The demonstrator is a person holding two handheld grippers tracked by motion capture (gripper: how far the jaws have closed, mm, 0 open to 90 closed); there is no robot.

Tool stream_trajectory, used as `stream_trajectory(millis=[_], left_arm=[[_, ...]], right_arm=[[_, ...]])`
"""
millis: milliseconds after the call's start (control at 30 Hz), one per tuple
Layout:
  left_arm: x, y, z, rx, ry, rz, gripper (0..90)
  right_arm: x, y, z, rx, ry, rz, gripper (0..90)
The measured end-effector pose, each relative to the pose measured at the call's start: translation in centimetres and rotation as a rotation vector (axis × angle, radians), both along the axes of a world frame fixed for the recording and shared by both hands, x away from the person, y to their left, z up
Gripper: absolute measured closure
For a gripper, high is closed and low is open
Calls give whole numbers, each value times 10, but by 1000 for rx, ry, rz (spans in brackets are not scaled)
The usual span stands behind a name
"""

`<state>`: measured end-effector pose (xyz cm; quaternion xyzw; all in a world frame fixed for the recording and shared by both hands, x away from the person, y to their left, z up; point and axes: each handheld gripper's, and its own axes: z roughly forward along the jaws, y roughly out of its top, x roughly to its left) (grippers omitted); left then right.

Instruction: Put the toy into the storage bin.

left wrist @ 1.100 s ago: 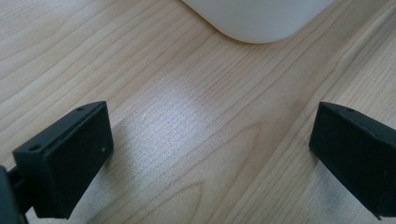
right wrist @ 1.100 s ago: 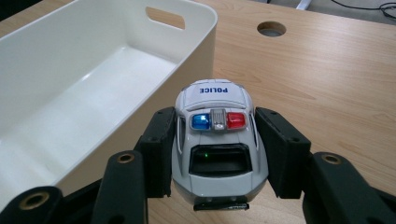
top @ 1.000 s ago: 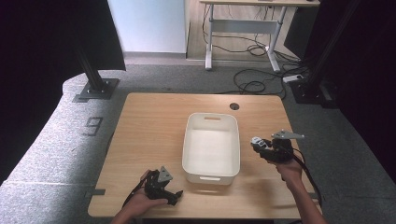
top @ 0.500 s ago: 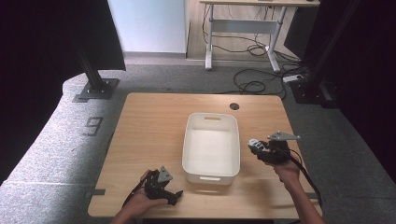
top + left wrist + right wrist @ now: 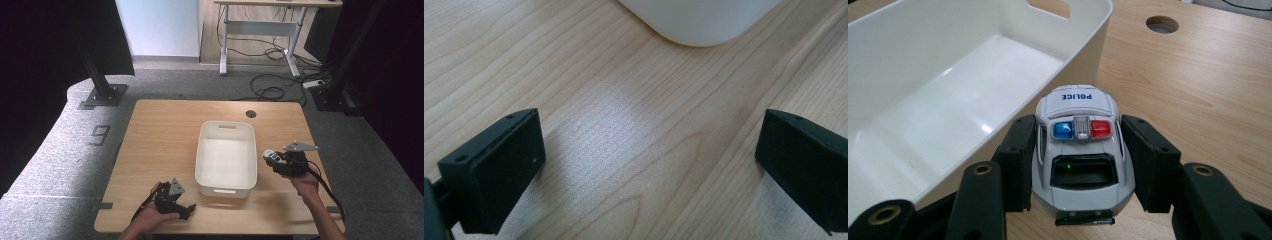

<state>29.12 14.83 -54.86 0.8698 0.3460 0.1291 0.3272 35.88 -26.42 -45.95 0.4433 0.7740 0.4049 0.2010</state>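
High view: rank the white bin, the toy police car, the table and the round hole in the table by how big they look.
1. table
2. white bin
3. and 4. toy police car, held in the right gripper, and round hole: both look tiny, too close to rank.

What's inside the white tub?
Nothing: the white tub shows a bare floor in the high view. The toy police car is outside it, held by the right gripper. The near wall's inner face is hidden.

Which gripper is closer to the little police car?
Right. The right gripper has the police car clamped between its jaws, beside the white bin. The left gripper sits open across the bin at the table's near edge, far from the car.
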Motion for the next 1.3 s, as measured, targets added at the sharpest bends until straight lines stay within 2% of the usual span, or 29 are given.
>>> stream_trajectory(millis=[267, 633, 1033, 1300], left_arm=[[0, 0, 0, 0, 0, 0, 0], [0, 0, 0, 0, -1, -1, 0], [0, 0, 0, -2, 0, -1, 0], [0, 0, 0, -2, 1, -1, 0]], right_arm=[[0, 8, -5, -27, 9, 25, 500], [-1, 8, -6, -17, 16, 19, 500], [-1, 12, -10, -39, 24, 22, 499], [-1, 13, -10, -36, 25, 25, 499]])
